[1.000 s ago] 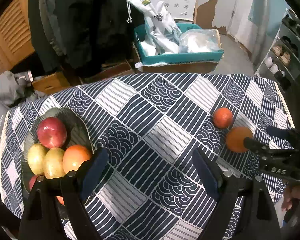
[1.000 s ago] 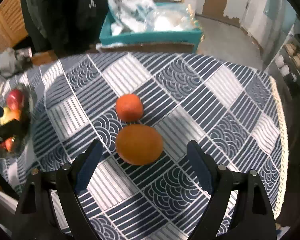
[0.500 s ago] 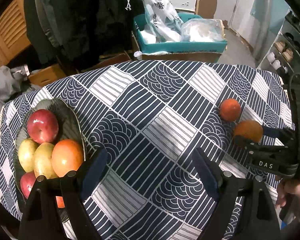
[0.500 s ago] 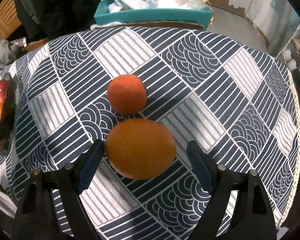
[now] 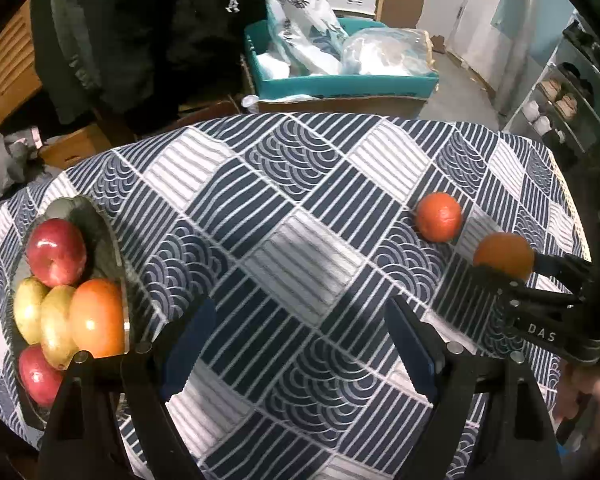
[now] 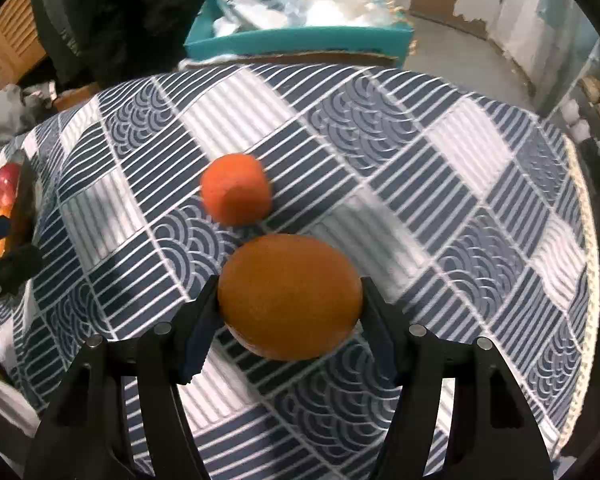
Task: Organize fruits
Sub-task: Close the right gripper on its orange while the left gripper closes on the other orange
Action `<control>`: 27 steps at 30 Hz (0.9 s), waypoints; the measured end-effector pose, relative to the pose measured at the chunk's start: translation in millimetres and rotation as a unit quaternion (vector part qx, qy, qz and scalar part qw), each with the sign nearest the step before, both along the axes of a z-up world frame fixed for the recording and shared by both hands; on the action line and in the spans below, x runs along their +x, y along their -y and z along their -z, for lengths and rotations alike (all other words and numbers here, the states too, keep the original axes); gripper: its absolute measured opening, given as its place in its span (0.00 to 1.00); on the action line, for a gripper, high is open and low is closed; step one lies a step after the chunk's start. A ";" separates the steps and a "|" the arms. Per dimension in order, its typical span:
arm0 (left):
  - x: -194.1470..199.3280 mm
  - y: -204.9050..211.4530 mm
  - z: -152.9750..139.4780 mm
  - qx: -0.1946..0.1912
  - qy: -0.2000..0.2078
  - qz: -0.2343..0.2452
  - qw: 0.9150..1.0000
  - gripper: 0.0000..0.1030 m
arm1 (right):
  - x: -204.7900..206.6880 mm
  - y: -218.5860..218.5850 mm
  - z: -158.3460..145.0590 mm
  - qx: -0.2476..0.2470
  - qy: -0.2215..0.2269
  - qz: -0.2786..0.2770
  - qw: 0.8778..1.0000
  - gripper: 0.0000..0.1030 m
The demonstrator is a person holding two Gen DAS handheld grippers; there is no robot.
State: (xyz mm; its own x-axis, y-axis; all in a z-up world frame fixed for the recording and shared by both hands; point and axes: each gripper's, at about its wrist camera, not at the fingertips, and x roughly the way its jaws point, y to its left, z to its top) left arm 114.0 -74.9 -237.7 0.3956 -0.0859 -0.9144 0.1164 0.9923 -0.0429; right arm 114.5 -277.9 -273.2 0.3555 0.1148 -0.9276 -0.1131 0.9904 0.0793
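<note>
While the right gripper is pinching the large orange between its two pads on the patterned tablecloth, a smaller orange is sitting just beyond it. Over the near middle of the cloth, the left gripper is hanging with its fingers spread and nothing between them. At the table's left edge, a dish is holding apples, pears and another orange.
</note>
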 end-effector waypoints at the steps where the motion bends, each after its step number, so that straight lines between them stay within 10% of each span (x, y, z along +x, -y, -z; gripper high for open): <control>1: 1.4 3.0 -0.1 -0.001 0.000 0.003 1.000 0.85 | 0.5 4.2 -1.5 0.000 0.003 0.004 1.000 0.65; 27: 56.4 87.2 30.0 -0.040 -0.013 0.055 0.998 0.85 | 10.9 78.1 -12.4 -0.019 0.039 0.072 0.996 0.65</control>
